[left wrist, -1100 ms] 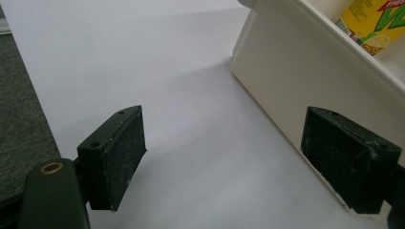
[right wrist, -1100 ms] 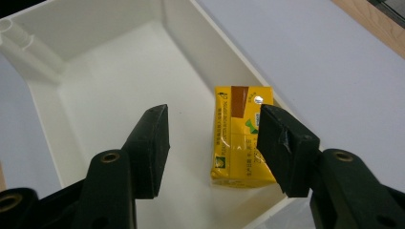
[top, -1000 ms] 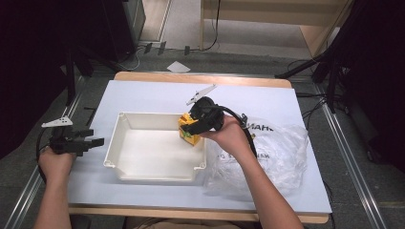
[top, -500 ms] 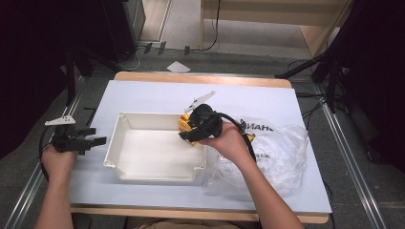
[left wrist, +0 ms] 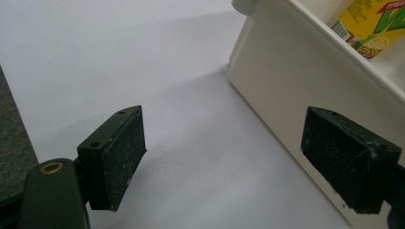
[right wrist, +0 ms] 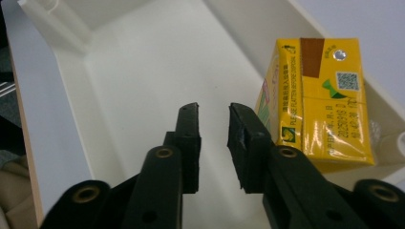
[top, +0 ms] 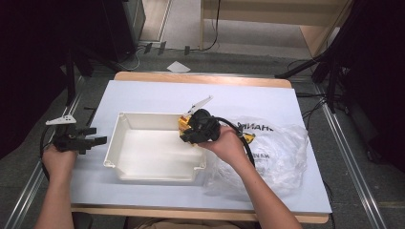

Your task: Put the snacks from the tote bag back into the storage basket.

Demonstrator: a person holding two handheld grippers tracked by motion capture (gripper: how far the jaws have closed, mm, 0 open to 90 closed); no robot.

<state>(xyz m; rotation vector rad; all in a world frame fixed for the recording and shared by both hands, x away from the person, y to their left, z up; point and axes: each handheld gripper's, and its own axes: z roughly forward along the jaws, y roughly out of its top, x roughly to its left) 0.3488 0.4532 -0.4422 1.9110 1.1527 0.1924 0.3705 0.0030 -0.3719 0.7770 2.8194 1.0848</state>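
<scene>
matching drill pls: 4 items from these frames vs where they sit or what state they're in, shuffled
Items:
1. yellow juice carton
2. white plastic tray
3. clear plastic bag
4. left claw

States:
A. crumpled on the table, right of the tray
B. open, holding nothing, beside the tray's outer wall
C. standing inside the tray, against a wall
D. sitting mid-table on the white mat

Pairs: 1-C, 2-D, 3-A, 4-B

Bin point(top: 143, 162) sits mid worktop point(top: 157, 95); carton point(right wrist: 317, 105) in bin at its right wall; plastic bag point(top: 282, 148) just right of bin; left gripper point(top: 93, 141) left of bin.
</scene>
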